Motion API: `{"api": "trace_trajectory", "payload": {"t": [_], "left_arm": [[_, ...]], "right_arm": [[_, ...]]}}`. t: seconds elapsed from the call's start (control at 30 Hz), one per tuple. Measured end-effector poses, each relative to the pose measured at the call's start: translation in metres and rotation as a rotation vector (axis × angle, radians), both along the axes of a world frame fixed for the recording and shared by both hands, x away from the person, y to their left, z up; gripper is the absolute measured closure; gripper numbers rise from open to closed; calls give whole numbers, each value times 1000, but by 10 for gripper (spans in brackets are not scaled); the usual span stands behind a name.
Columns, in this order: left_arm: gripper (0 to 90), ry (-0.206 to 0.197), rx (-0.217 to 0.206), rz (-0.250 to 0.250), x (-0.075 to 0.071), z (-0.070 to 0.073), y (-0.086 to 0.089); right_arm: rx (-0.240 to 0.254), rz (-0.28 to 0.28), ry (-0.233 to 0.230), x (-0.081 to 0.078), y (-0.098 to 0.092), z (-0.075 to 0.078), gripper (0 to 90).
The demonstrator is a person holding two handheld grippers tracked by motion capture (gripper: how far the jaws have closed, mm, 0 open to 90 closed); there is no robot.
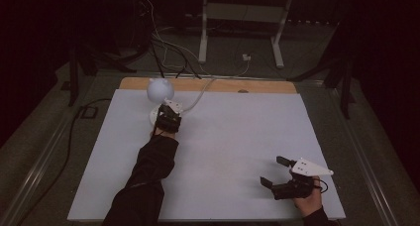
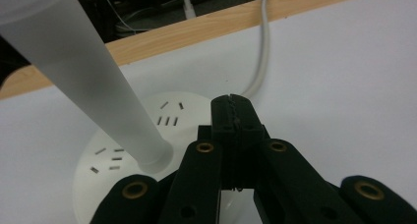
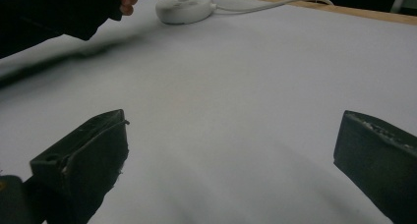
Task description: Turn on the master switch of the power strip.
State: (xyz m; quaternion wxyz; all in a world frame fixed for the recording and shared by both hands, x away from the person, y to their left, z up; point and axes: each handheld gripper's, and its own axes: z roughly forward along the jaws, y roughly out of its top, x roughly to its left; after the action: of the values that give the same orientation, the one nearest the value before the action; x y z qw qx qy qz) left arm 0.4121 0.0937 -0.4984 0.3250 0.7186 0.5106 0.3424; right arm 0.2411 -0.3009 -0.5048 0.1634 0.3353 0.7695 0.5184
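Observation:
A white lamp stands at the table's far left, with a round globe head (image 1: 160,88), a frosted stem (image 2: 98,86) and a flat round base (image 2: 182,116) marked with small slots. My left gripper (image 2: 235,106) is shut with nothing between its jaws. Its tips hang over the near right part of the base, beside the stem; whether they touch the base I cannot tell. In the high view the left gripper (image 1: 167,112) sits just in front of the lamp. My right gripper (image 1: 274,171) rests open at the front right, with bare table between its jaws (image 3: 231,145).
The lamp's white cable (image 2: 260,62) runs off over the wooden back edge (image 1: 267,86) of the table. A white sheet (image 1: 233,137) covers the tabletop. My dark left sleeve (image 1: 148,176) lies across its left half. Cables and a metal stand sit on the floor beyond.

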Motion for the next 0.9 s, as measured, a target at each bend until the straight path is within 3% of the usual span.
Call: {"api": "trace_trajectory", "payload": {"t": [0.17, 0.2, 0.53, 0.9], "left_arm": [[900, 8, 2, 5, 4, -4, 1], [900, -2, 44, 8, 4, -8, -1], [900, 14, 73, 19, 7, -17, -1], [900, 19, 74, 11, 9, -18, 2]], "right_arm": [[2, -1, -1, 0, 0, 0, 0], [-1, 0, 2, 0, 0, 0, 0], [5, 0, 3, 0, 0, 0, 0], [4, 0, 3, 0, 0, 0, 0]]}}
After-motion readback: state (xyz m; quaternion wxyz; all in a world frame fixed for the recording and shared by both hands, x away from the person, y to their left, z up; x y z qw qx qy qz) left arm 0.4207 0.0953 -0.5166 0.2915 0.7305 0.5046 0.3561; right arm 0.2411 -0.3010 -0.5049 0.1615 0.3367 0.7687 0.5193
